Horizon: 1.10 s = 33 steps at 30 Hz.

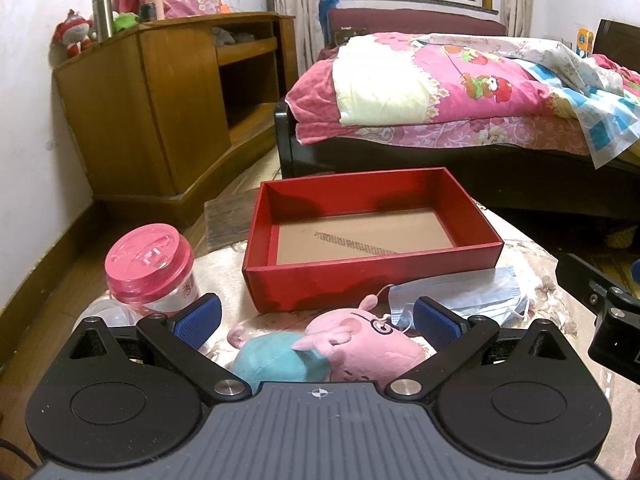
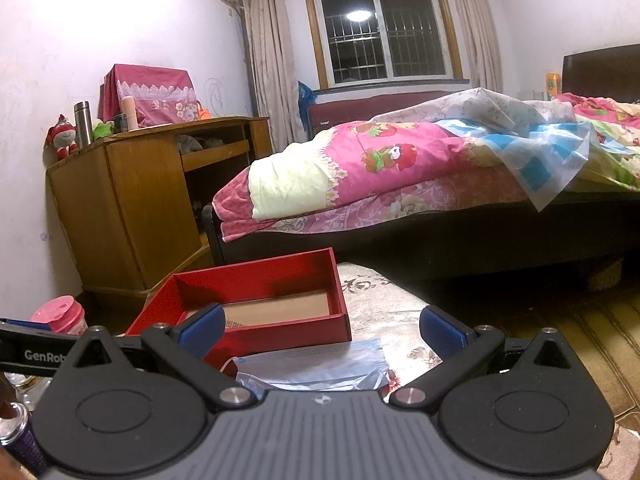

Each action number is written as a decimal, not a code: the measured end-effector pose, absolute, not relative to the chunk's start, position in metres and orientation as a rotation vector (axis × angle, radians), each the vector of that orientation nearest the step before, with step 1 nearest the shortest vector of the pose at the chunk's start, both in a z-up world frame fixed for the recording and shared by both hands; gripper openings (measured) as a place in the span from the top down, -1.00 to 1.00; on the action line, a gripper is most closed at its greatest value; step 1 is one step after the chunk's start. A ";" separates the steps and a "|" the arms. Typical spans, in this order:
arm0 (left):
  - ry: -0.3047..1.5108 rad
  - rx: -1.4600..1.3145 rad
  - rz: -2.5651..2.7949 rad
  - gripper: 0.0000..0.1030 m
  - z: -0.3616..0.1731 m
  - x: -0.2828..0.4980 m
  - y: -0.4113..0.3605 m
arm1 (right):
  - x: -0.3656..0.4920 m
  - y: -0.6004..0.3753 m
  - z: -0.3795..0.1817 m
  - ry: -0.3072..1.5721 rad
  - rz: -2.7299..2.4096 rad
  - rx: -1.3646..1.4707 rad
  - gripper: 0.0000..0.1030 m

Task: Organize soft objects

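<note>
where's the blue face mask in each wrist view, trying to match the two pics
Left wrist view: the blue face mask lies right of centre, in front of the red box's near right corner, beside the pink pig plush.
Right wrist view: the mask lies at bottom centre, between the open fingers, just in front of the box.
Shared landmark: the red box, directly behind the mask in both views.
</note>
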State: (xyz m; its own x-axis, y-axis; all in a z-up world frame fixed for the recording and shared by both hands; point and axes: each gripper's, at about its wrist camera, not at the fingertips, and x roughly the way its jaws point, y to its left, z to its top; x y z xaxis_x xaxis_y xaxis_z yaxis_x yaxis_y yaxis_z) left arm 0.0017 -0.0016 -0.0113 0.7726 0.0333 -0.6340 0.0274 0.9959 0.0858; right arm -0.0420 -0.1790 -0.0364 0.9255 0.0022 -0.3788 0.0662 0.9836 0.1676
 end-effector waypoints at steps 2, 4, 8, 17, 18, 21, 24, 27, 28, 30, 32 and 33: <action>0.687 0.095 0.005 -0.90 -0.012 0.001 -0.002 | -0.042 -0.179 -0.036 0.391 -0.031 0.177 -0.54; 0.688 0.101 0.006 -0.90 -0.012 0.001 -0.003 | -0.042 -0.179 -0.037 0.390 -0.028 0.178 -0.54; 0.686 0.105 0.010 -0.90 -0.012 0.001 -0.004 | -0.043 -0.179 -0.037 0.385 -0.027 0.176 -0.54; 0.686 0.117 0.019 -0.90 -0.014 0.002 -0.005 | -0.042 -0.180 -0.038 0.383 -0.027 0.179 -0.54; 0.686 0.118 0.020 -0.90 -0.014 0.001 -0.005 | -0.042 -0.179 -0.038 0.382 -0.027 0.179 -0.54; 0.685 0.116 0.021 -0.90 -0.014 0.001 -0.005 | -0.043 -0.180 -0.038 0.382 -0.030 0.183 -0.54; 0.688 0.119 0.022 -0.90 -0.014 0.002 -0.005 | -0.043 -0.181 -0.039 0.383 -0.033 0.188 -0.54; 0.687 0.123 0.024 -0.90 -0.014 0.001 -0.005 | -0.043 -0.181 -0.038 0.384 -0.032 0.188 -0.54; 0.688 0.122 0.023 -0.90 -0.014 0.001 -0.005 | -0.043 -0.180 -0.038 0.384 -0.031 0.187 -0.54; 0.688 0.121 0.024 -0.90 -0.014 0.001 -0.006 | -0.044 -0.180 -0.038 0.384 -0.030 0.186 -0.54; 0.691 0.121 0.025 -0.90 -0.015 0.002 -0.006 | -0.044 -0.180 -0.038 0.384 -0.030 0.189 -0.54; 0.692 0.120 0.026 -0.90 -0.015 0.002 -0.006 | -0.044 -0.180 -0.038 0.385 -0.030 0.188 -0.54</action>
